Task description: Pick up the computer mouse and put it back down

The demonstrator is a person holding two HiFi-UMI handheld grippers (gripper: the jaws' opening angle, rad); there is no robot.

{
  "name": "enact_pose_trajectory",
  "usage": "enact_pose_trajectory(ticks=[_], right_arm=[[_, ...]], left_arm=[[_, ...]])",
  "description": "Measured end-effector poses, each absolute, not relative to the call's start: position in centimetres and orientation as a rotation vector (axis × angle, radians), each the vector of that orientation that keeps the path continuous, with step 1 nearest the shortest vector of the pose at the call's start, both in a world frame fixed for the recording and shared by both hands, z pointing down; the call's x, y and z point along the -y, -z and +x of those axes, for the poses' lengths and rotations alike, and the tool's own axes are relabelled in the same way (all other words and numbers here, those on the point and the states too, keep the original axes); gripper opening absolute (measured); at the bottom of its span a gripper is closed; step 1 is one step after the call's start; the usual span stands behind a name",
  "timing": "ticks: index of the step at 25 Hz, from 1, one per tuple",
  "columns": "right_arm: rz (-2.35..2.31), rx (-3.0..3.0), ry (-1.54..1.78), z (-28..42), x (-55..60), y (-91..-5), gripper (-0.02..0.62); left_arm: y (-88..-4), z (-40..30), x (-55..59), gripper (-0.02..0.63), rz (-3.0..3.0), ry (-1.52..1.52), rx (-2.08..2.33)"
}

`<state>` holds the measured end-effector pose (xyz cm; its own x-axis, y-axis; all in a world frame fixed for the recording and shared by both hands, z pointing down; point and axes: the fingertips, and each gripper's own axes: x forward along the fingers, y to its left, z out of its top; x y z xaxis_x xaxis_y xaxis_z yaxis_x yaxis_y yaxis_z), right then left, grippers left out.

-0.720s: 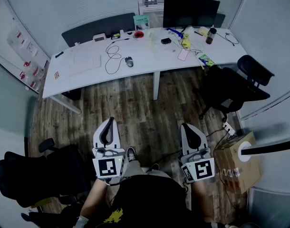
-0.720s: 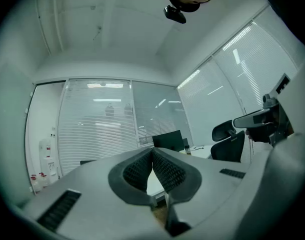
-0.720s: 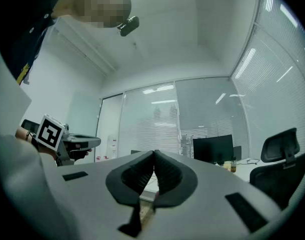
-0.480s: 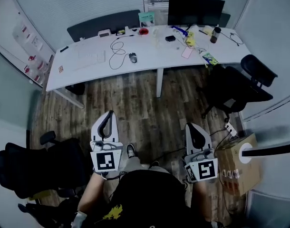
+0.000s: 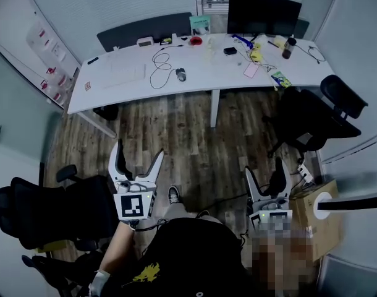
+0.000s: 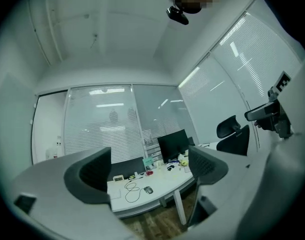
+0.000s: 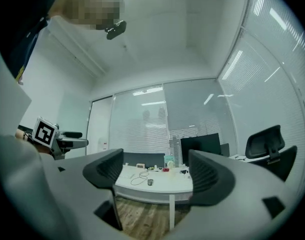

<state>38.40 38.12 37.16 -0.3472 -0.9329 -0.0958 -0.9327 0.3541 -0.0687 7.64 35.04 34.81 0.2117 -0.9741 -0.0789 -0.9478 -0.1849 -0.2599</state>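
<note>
The dark computer mouse (image 5: 180, 74) lies on the long white desk (image 5: 114, 91) across the room, its cable looped beside it. Both grippers are held level over the wooden floor, far short of the desk. My left gripper (image 5: 138, 154) stands open with nothing between its jaws, and my right gripper (image 5: 264, 173) is open and empty too. In the left gripper view the mouse (image 6: 148, 190) shows small between the jaws of the left gripper (image 6: 148, 173). In the right gripper view the mouse (image 7: 150, 182) sits far off between the jaws of the right gripper (image 7: 152, 170).
On the desk are a white keyboard (image 5: 123, 75), a black monitor (image 5: 262, 14), a bottle (image 5: 292, 45) and several small items. Black office chairs stand at the left (image 5: 46, 215) and right (image 5: 318, 116). A cardboard box (image 5: 315, 218) sits by my right side.
Both grippers' jaws, together in the earlier frames, now stand apart. The left gripper has lifted a little. The desk has shifted slightly right in the head view.
</note>
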Motion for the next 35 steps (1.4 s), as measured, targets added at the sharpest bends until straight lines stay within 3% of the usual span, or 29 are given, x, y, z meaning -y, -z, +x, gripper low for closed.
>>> enact_pose_trajectory(ticks=[2,3,5,10,15,21,29,35], right_arm=[[-1.732,-2.472,-0.008,38.4,-37.9,-37.5,0.558],[-1.740,-2.459,-0.017,38.5,-37.8,-37.7,0.598],[-1.769,-2.440,-0.011,39.0,-37.4,-38.6,0.598],[-1.757,-2.475,0.105,37.7,-34.9,-40.8,0.598],[-1.744,-2.568,0.164,33.7,-29.6,-42.9,0.598],[-1.763,-2.633,0.172,25.6,-18.5,-44.1,0.598],[-1.862,-2.636,0.170,13.3,0.0,-42.1,0.598],[-1.889,-2.733,0.075,6.8,8.4,-43.2,0.575]], left_arm=[[-35.4,8.3,-34.6,0.515,-2.289,0.181,-1.781],[-35.4,8.6,-34.4,0.539,-2.312,0.176,-1.760],[-35.3,8.8,-34.3,0.571,-2.331,0.146,-1.755],[-37.4,5.0,-32.6,0.572,-2.290,0.326,-1.849],[-37.5,2.4,-26.6,0.571,-2.222,0.210,-1.950],[-41.2,-3.8,-15.1,0.571,-2.298,0.278,-1.929],[-41.7,-15.0,2.6,0.571,-2.507,0.123,-1.907],[-43.1,-17.9,10.0,0.571,-2.588,0.083,-1.851]])
